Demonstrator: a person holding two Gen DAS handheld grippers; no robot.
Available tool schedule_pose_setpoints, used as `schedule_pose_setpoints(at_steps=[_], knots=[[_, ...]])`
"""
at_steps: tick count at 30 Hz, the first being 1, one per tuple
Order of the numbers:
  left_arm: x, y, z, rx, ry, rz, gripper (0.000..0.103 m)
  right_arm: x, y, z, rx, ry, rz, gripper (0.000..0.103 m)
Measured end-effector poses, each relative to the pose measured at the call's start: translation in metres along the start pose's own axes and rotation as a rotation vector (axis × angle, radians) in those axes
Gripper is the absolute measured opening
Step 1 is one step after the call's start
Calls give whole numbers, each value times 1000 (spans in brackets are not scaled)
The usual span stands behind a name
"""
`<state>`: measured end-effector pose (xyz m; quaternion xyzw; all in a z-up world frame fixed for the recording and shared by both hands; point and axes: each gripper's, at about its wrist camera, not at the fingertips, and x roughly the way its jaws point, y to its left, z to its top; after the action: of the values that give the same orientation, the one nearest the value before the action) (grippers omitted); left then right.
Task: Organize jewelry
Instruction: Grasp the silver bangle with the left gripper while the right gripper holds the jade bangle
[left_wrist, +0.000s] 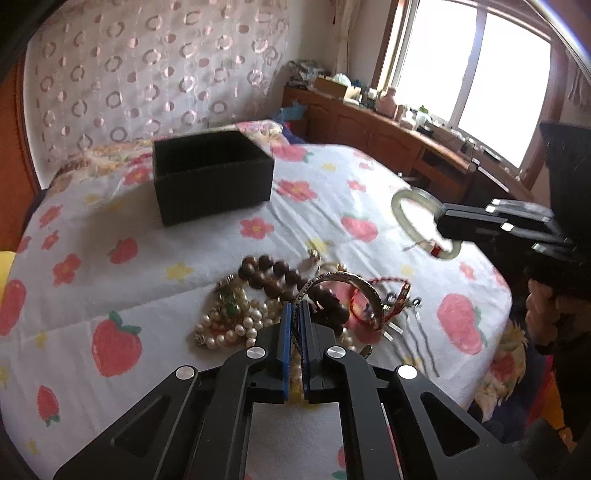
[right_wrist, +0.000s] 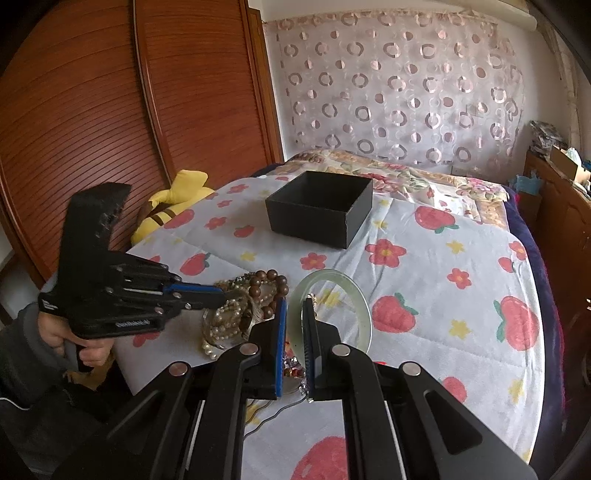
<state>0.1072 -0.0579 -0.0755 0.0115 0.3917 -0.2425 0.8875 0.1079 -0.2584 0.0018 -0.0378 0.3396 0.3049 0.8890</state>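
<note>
Jade-green bangle (right_wrist: 332, 314) pinched in my right gripper (right_wrist: 295, 306), lifted off strawberry sheet (right_wrist: 424, 258). Left gripper (left_wrist: 294, 308) clenched on metal bangle (left_wrist: 351, 291) over jewelry pile (left_wrist: 258, 306). Mid-transfer, I judge. Next: carry both to black box (right_wrist: 321, 214), well apart ahead, release inside.

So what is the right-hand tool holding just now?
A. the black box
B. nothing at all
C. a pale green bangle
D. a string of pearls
C: the right gripper has its jaws closed on the rim of the pale green bangle, lifted above the bedspread, while the pearls lie in the pile.
</note>
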Motion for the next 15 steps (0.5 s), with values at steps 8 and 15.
schedule_pose_setpoints(at_steps=[8,15], knots=[[-27,7,26,-7,-94,25,3,-1,0,12,-21,-13,-10,10],[-21,34,64,-26,-136,66,3,12,-6,41,-57,-37,-16,10]])
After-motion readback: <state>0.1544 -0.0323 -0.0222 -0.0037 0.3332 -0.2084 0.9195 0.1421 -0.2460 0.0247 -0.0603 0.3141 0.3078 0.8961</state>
